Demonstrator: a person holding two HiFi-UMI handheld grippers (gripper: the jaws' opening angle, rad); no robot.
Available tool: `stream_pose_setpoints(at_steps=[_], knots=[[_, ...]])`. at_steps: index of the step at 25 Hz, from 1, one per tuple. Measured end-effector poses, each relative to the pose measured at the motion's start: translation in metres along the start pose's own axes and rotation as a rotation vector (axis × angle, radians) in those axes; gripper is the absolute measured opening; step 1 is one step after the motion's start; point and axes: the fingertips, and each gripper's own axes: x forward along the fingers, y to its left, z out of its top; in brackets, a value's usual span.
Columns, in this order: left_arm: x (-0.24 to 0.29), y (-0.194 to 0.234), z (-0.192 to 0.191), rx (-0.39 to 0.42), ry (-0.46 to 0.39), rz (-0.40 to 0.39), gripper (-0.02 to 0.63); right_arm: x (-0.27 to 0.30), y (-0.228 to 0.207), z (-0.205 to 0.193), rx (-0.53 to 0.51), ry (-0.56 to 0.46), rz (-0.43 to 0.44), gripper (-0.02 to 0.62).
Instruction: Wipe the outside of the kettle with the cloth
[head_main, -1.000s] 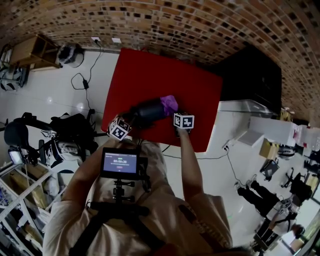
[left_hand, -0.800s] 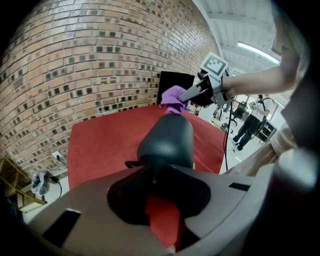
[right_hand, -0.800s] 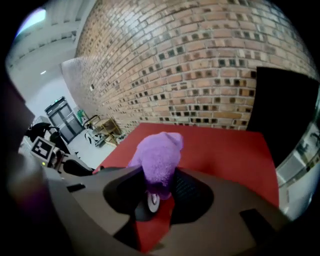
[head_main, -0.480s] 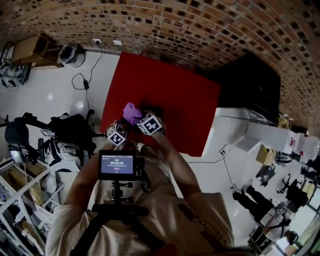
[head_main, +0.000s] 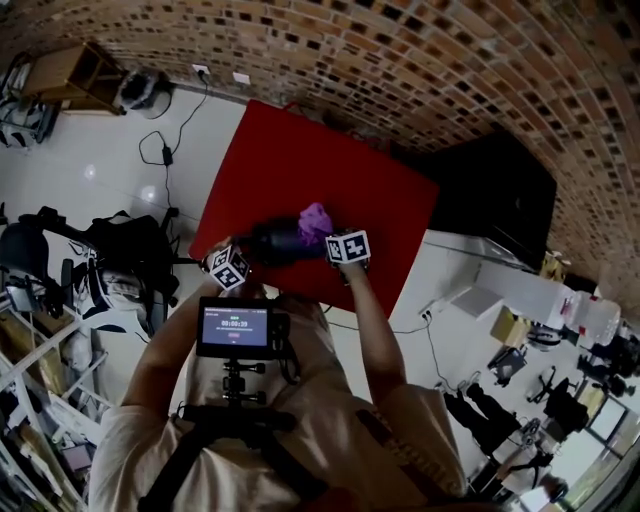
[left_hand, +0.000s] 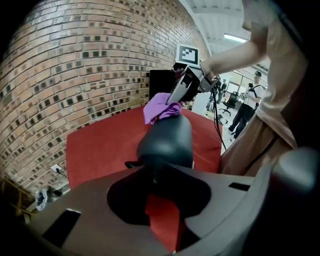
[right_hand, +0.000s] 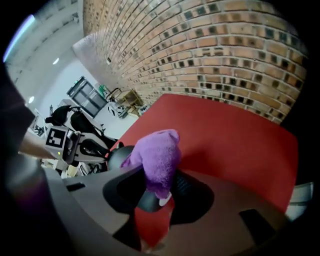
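A black, rounded kettle (head_main: 272, 242) is held close to the near edge of the red rectangular tabletop (head_main: 300, 150), its near end clamped in the left gripper (head_main: 246, 252). A purple fleecy cloth (head_main: 315, 221), pinched between the jaws of the right gripper (head_main: 327, 236), is pressed against the kettle's far end. Open red surface is left toward the brick wall (head_main: 400, 60).

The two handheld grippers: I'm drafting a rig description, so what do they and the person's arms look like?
The left gripper and the right gripper both have broad matte grey jaws with a dark scooped hollow between them. Each carries a white cube with black square markers. A dark cable hangs from the right one. The person wears a beige short-sleeved shirt.
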Motion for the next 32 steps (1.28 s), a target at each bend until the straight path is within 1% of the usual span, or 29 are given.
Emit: stream_pose_setpoints(at_steps=[2,6,8,10,12,13,14,15,17,19,20,21,23,28,30,31,32], knots=[[0.001,0.005,0.002,-0.003,0.009,0.008,0.071,-0.007,-0.008,-0.009,0.015,0.010,-0.019,0.153],[0.006,0.019,0.002,-0.040,0.014,0.026,0.071,-0.012,-0.022,-0.022,0.062,0.031,-0.040,0.153],[0.006,0.020,0.005,-0.036,0.017,0.023,0.071,-0.017,-0.038,-0.015,0.068,0.023,-0.074,0.152],[0.006,0.020,0.007,-0.036,0.018,0.022,0.067,-0.021,-0.046,0.010,0.076,-0.033,-0.071,0.152],[0.006,0.021,0.005,-0.051,0.018,0.027,0.067,-0.015,-0.031,0.051,0.040,-0.085,-0.013,0.152],[0.006,0.021,0.002,-0.058,0.022,0.032,0.066,-0.005,-0.014,0.068,0.013,-0.078,0.039,0.152],[0.006,0.022,0.000,-0.065,0.025,0.038,0.064,0.009,0.007,0.079,-0.011,-0.041,0.105,0.152],[0.005,0.023,-0.001,-0.072,0.027,0.045,0.063,0.026,0.029,0.084,-0.031,0.019,0.179,0.152],[0.005,0.024,0.000,-0.087,0.032,0.059,0.061,0.059,0.069,0.079,-0.072,0.167,0.299,0.152],[0.006,0.024,0.000,-0.104,0.048,0.070,0.058,0.077,0.086,0.064,-0.099,0.288,0.347,0.153],[0.007,0.024,-0.001,-0.113,0.056,0.075,0.055,0.079,0.085,0.058,-0.088,0.315,0.356,0.153],[0.007,0.024,-0.002,-0.122,0.063,0.080,0.053,0.076,0.079,0.054,-0.064,0.322,0.357,0.153],[0.007,0.024,-0.006,-0.133,0.066,0.092,0.049,0.064,0.056,0.043,-0.014,0.322,0.331,0.153],[0.007,0.018,-0.004,-0.143,0.039,0.108,0.049,0.032,-0.031,-0.012,0.127,0.351,0.210,0.153],[0.006,0.019,-0.002,-0.141,0.042,0.114,0.049,0.027,-0.062,-0.038,0.130,0.401,0.147,0.152],[0.005,0.020,0.000,-0.137,0.041,0.113,0.048,0.026,-0.072,-0.048,0.125,0.423,0.122,0.152],[0.004,0.021,0.000,-0.134,0.041,0.111,0.046,0.024,-0.077,-0.049,0.125,0.422,0.106,0.152]])
